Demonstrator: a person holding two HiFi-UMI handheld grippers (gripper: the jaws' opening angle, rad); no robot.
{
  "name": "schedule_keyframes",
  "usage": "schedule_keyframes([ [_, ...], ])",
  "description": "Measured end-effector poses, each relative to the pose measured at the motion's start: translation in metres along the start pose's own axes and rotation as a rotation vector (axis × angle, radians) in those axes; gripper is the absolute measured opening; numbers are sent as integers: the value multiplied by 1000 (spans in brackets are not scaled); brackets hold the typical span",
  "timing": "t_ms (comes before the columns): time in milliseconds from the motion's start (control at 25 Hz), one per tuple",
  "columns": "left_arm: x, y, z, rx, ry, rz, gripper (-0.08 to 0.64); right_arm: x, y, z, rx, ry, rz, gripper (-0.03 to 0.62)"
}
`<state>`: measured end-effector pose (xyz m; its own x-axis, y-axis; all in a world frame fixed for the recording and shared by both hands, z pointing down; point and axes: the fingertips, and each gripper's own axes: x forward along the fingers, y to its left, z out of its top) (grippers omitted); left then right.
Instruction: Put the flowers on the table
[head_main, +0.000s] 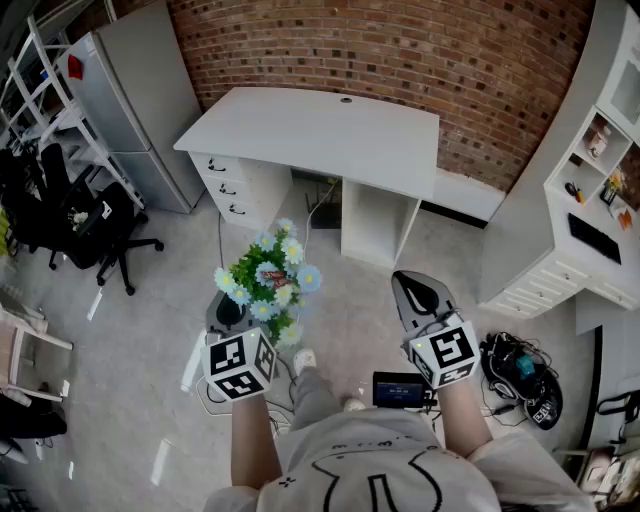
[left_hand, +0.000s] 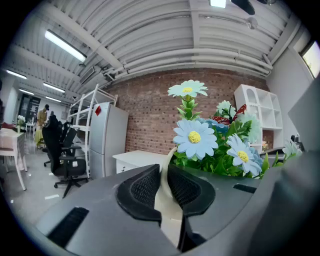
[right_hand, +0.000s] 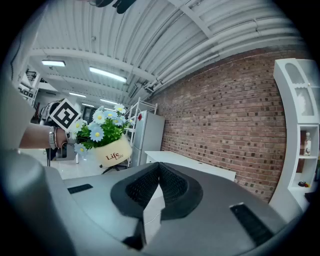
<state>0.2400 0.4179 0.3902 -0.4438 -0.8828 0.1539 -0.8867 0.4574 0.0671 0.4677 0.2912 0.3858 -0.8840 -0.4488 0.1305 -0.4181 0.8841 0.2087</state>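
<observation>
Left gripper (left_hand: 164, 172): you've got it clamped on the cream rim of the flower pot (right_hand: 114, 154), jaws pinched down to the thickness of the wall. I'd say a rim pinch because the pot body looks too wide to span.
Flowers (head_main: 268, 282): up in the air, riding just above your left gripper, pot roughly upright so the blooms stay clear of the jaws. It's resting on nothing yet.
White desk (head_main: 320, 135): bare top straight ahead, well apart from the pot. That's your landing spot, and the carry looks only partway there.
Right gripper (head_main: 408, 280): jaws together, nothing between them. It hangs out to your right, probably free to steady the pot at set-down.
</observation>
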Motion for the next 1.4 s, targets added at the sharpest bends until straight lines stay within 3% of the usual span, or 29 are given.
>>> schedule_keyframes([
  [640, 111, 69, 30, -8, -12, -21, 58, 134, -10, 34, -5, -32, 4, 17],
  [1400, 265, 154, 61, 2, -14, -103, 58, 294, -20, 52, 32, -33, -67, 17],
])
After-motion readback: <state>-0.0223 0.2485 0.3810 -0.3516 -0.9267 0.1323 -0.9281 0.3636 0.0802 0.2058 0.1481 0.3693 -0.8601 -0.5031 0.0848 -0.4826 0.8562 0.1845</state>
